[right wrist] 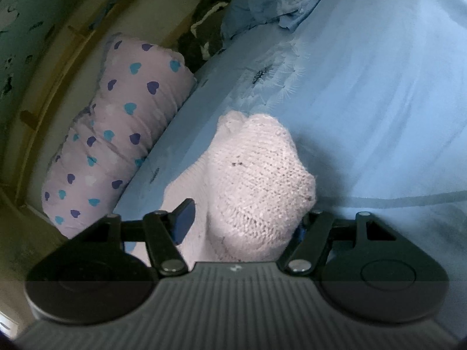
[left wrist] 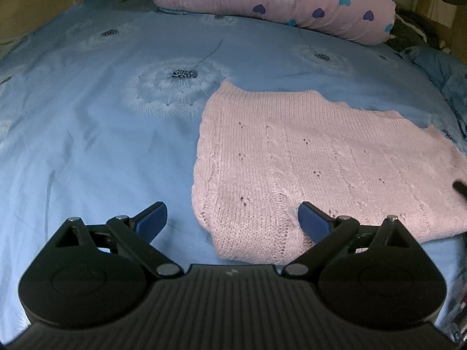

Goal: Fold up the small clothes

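Observation:
A pink knitted garment [left wrist: 306, 157] lies flat on the blue bedsheet [left wrist: 102, 145], right of centre in the left wrist view. My left gripper [left wrist: 233, 220] hovers open over its near left corner. One blue pad [left wrist: 313, 221] is above the knit and the other is over bare sheet. In the right wrist view a bunched fold of the same pink knit [right wrist: 256, 175] rises between the jaws of my right gripper [right wrist: 245, 221]. That gripper is shut on the fold. Its left pad [right wrist: 184, 221] shows, while the knit hides the right pad.
A pink bolster with blue and purple hearts [left wrist: 277, 0] lies along the far edge of the bed, against a wooden frame [right wrist: 58, 67]. Crumpled dark and blue cloth [right wrist: 233, 14] is piled beside it. A dark tip [left wrist: 459, 188] pokes in at the right edge.

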Motion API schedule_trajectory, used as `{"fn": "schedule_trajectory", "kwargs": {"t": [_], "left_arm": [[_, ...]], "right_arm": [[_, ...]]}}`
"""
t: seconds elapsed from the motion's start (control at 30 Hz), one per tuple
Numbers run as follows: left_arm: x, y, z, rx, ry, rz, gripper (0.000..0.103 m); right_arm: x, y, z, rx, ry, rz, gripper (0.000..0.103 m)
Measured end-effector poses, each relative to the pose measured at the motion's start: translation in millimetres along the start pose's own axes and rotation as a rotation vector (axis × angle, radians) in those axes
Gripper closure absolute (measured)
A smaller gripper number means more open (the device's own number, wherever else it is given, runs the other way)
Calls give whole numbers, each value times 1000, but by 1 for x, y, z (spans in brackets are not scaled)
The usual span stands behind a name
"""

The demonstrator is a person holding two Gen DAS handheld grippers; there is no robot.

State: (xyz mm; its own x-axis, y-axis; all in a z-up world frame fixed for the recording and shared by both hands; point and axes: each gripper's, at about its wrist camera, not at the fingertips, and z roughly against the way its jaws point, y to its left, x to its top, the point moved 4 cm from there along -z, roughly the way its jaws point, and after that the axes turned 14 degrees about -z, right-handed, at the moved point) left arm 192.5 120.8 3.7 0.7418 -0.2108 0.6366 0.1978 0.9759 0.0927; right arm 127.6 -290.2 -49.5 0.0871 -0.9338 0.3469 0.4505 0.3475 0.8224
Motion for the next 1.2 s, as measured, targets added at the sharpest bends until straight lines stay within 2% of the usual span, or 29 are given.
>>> {"fn": "schedule_trajectory", "kwargs": {"t": [0.03, 0.07, 0.17, 0.23, 0.5, 0.73, 0.93, 1.2], "left_arm": [[0, 0, 0, -2, 1, 1, 4], [0, 0, 0, -2, 1, 2, 4], [0, -1, -1, -1, 1, -2, 4], [0, 0, -1, -1, 2, -1, 4], [1, -1, -1, 4, -2, -8, 4], [1, 1, -1, -6, -1, 4, 4], [2, 1, 0, -3, -10, 3, 4], [4, 9, 3, -1, -21, 23, 4]], "right_arm": [[1, -1, 0, -18, -5, 2, 60], [2, -4, -1, -33, -12, -2, 68], [1, -7, 1, -26, -15, 15, 72], [0, -5, 2, -30, -17, 39, 72], [6, -11, -2, 4, 40, -33, 70], [2, -6, -4, 10, 20, -35, 63], [2, -7, -6, 19, 10, -29, 63], [8, -7, -5, 18, 31, -94, 62]]}}
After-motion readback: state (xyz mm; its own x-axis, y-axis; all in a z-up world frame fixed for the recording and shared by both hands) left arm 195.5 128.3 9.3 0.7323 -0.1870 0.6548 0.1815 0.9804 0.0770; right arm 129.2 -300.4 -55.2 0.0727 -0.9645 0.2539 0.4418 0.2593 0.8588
